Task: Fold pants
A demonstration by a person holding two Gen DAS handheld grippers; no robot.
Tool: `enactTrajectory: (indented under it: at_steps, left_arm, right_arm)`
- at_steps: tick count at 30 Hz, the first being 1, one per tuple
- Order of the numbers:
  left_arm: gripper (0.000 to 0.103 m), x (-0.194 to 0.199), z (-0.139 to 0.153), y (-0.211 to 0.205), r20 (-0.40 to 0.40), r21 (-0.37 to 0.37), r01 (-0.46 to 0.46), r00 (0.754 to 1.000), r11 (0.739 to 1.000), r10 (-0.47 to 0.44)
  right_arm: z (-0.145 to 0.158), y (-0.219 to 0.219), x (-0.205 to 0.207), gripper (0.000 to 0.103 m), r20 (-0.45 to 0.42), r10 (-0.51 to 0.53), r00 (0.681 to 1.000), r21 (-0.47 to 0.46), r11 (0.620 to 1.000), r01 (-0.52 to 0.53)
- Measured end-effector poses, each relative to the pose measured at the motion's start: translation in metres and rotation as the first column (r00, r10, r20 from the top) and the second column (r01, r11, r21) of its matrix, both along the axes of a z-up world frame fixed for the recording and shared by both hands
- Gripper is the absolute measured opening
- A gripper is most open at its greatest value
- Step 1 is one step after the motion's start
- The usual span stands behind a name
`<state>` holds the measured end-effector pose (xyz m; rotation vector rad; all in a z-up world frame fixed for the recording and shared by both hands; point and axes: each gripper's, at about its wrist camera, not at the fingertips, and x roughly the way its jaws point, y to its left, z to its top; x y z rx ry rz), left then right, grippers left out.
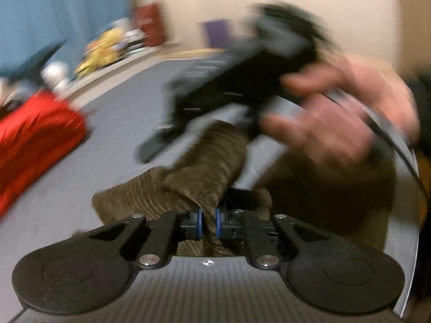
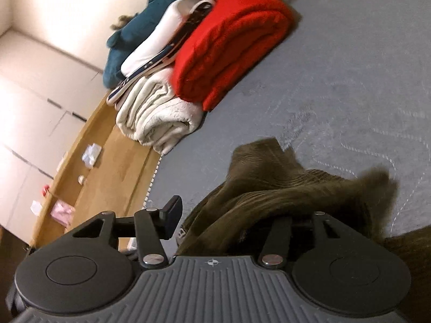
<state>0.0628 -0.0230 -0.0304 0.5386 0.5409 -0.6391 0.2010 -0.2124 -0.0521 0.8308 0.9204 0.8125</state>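
Left wrist view is heavily smeared by motion, yet the near part is sharp: the left gripper (image 1: 209, 223) has its two blue-edged fingers pressed together on a fold of the brown corduroy pants (image 1: 207, 167), which rise in a ridge from the jaws toward the middle of the picture. More brown cloth spreads low on the right, dark and hard to read. Beyond it the right gripper (image 1: 229, 86) shows only as a black and grey blur, with the person's right hand (image 1: 342, 113) wrapped around its handle; its fingertips cannot be made out from here. The pants lie on a grey quilted bed cover (image 1: 121, 140), and a red blanket (image 1: 32, 145) is cut off at the left edge.

Right wrist view is clearer. The right gripper (image 2: 237, 218) stands with its jaws wide apart: the left finger is bare, while the other is buried under bunched pants (image 2: 269, 188) draped over it, so that fingertip is hidden. Farther back on the cover (image 2: 350, 67), well apart from the pants, sits a stack: the red blanket (image 2: 237, 43), a cream blanket (image 2: 159, 118) beside it, and a teal garment (image 2: 150, 21) behind. A wooden floor (image 2: 107, 167) runs along the left.
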Motion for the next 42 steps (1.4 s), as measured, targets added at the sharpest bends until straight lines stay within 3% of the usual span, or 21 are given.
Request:
enactTrajectory:
  at_steps: [2, 5, 6, 8, 10, 12, 14, 17, 19, 21, 22, 23, 25, 26, 27, 28, 31, 33, 36, 40, 42]
  left_arm:
    - [0.010, -0.003, -0.009, -0.001, -0.001, 0.058, 0.055, 0.998, 0.997, -0.055]
    - [0.010, 0.009, -0.012, 0.006, -0.044, 0.037, 0.024, 0.999, 0.999, -0.022]
    - [0.010, 0.013, -0.011, 0.010, -0.050, 0.023, 0.011, 0.999, 1.000, -0.010]
    - [0.011, 0.020, -0.008, 0.018, -0.070, -0.016, -0.012, 0.998, 1.000, 0.010]
    - [0.019, 0.027, -0.002, 0.029, -0.093, -0.063, -0.048, 0.995, 0.997, 0.042]
    - [0.057, 0.033, 0.005, 0.043, -0.113, -0.126, -0.088, 0.991, 0.988, 0.073]
    - [0.070, 0.037, 0.022, 0.056, -0.103, -0.210, -0.109, 0.991, 0.972, 0.088]
    - [0.070, 0.042, 0.042, 0.073, -0.104, -0.359, -0.153, 0.987, 0.921, 0.124]
    - [0.070, 0.043, 0.052, 0.082, -0.099, -0.448, -0.176, 0.984, 0.876, 0.147]
    - [0.070, 0.044, 0.061, 0.083, -0.066, -0.507, -0.191, 0.981, 0.840, 0.182]
    - [0.071, 0.042, 0.062, 0.081, -0.052, -0.520, -0.194, 0.979, 0.832, 0.196]
    - [0.075, 0.042, 0.062, 0.077, -0.041, -0.527, -0.202, 0.976, 0.826, 0.212]
    - [0.082, 0.039, 0.057, 0.067, -0.045, -0.520, -0.225, 0.971, 0.824, 0.236]
    - [0.083, 0.041, 0.051, 0.059, -0.060, -0.506, -0.240, 0.968, 0.829, 0.244]
    - [0.083, 0.043, 0.043, 0.050, -0.084, -0.478, -0.252, 0.967, 0.841, 0.241]
    - [0.083, 0.048, 0.034, 0.042, -0.099, -0.448, -0.258, 0.966, 0.856, 0.240]
    - [0.084, 0.063, 0.004, 0.015, -0.140, -0.330, -0.276, 0.960, 0.903, 0.242]
    - [0.084, 0.078, -0.017, 0.000, -0.139, -0.231, -0.282, 0.957, 0.931, 0.256]
    - [0.084, 0.101, -0.044, -0.006, -0.119, -0.115, -0.321, 0.944, 0.940, 0.307]
    - [0.082, 0.126, -0.071, 0.005, -0.179, -0.055, -0.376, 0.915, 0.925, 0.361]
    - [0.056, 0.121, -0.081, 0.012, -0.178, -0.019, -0.387, 0.909, 0.922, 0.377]
  right_arm:
    - [-0.011, 0.003, 0.007, 0.053, -0.058, 0.013, 0.998, 0.026, 1.000, -0.012]
    - [-0.022, 0.011, 0.017, 0.050, -0.102, 0.013, 0.995, 0.016, 1.000, -0.011]
    - [-0.023, 0.013, 0.019, 0.034, -0.102, -0.001, 0.995, -0.004, 1.000, 0.001]
    - [-0.020, 0.017, 0.022, 0.014, -0.081, -0.020, 0.996, -0.049, 0.999, 0.016]
    - [-0.013, 0.021, 0.024, 0.010, -0.032, -0.012, 0.999, -0.077, 0.997, 0.009]
    - [0.001, 0.026, 0.025, 0.008, 0.039, 0.001, 0.999, -0.114, 0.993, 0.004]
    - [0.013, 0.024, 0.030, 0.008, 0.088, 0.002, 0.996, -0.111, 0.994, 0.008]
    - [0.029, 0.013, 0.045, 0.007, 0.128, -0.036, 0.991, -0.119, 0.992, 0.051]
    - [0.041, -0.009, 0.051, 0.007, 0.189, -0.134, 0.973, -0.108, 0.982, 0.156]
    - [0.053, -0.049, 0.052, 0.006, 0.249, -0.290, 0.924, -0.031, 0.951, 0.307]
    - [0.060, -0.075, 0.045, 0.006, 0.299, -0.436, 0.849, 0.000, 0.890, 0.457]
    - [0.063, -0.104, 0.036, 0.006, 0.333, -0.587, 0.738, 0.034, 0.790, 0.613]
    - [0.056, -0.161, 0.020, 0.007, 0.300, -0.815, 0.495, 0.035, 0.528, 0.849]
    - [0.047, -0.183, 0.017, 0.011, 0.281, -0.871, 0.404, -0.016, 0.416, 0.909]
    - [0.036, -0.202, 0.016, 0.011, 0.273, -0.896, 0.351, -0.084, 0.341, 0.936]
    - [0.023, -0.215, 0.018, 0.012, 0.271, -0.899, 0.343, -0.133, 0.318, 0.939]
    - [-0.020, -0.241, 0.026, 0.014, 0.226, -0.889, 0.398, -0.264, 0.338, 0.903]
    - [-0.047, -0.251, 0.033, 0.030, 0.147, -0.880, 0.452, -0.326, 0.389, 0.862]
    - [-0.064, -0.261, 0.034, 0.039, 0.123, -0.874, 0.471, -0.349, 0.406, 0.845]
    - [-0.074, -0.287, 0.026, 0.041, 0.065, -0.912, 0.405, -0.318, 0.366, 0.875]
    - [-0.077, -0.297, 0.017, 0.042, 0.030, -0.935, 0.353, -0.313, 0.327, 0.892]
